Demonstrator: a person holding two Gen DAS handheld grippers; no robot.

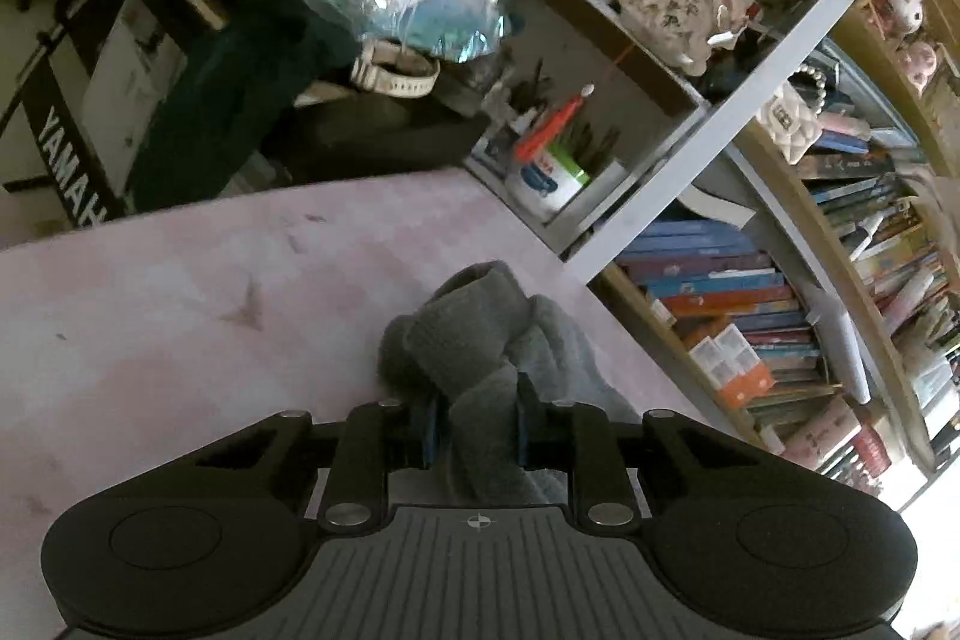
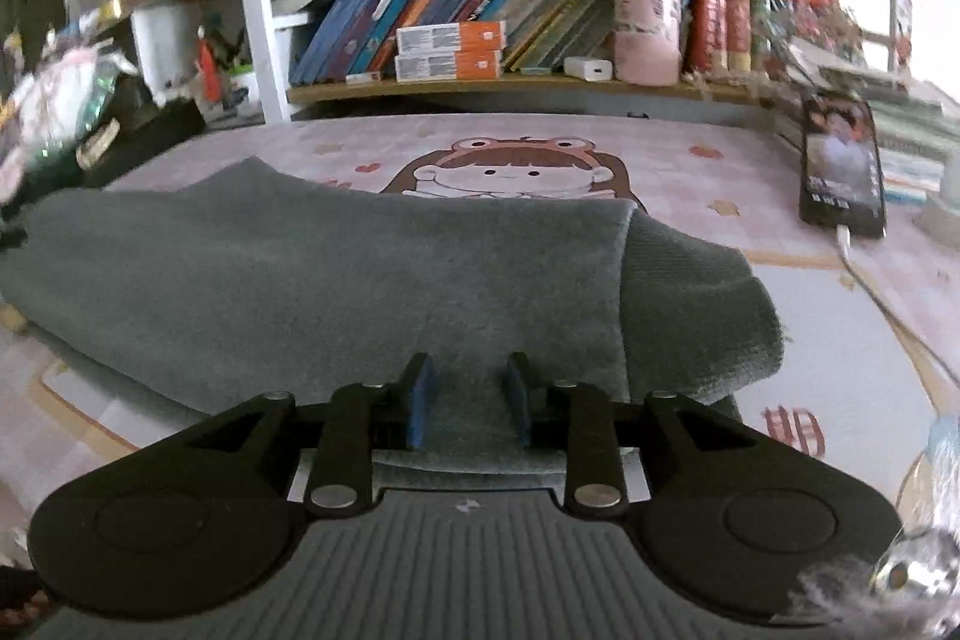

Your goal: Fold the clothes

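Grey garment (image 1: pixel 474 340) bunched, clamped in left gripper (image 1: pixel 477 421); right gripper (image 2: pixel 468 394) apart, perhaps touching cloth

The left wrist camera looked forward and somewhat down over its gripper (image 1: pixel 477 415), close above bunched grey cloth (image 1: pixel 474 340) on the pink mat (image 1: pixel 180 292), facing cluttered shelves (image 1: pixel 750 196). The right wrist camera sat low behind its gripper (image 2: pixel 468 400), facing the bookshelf (image 2: pixel 510 85) squarely. Both views shared the cloth, mat and shelves
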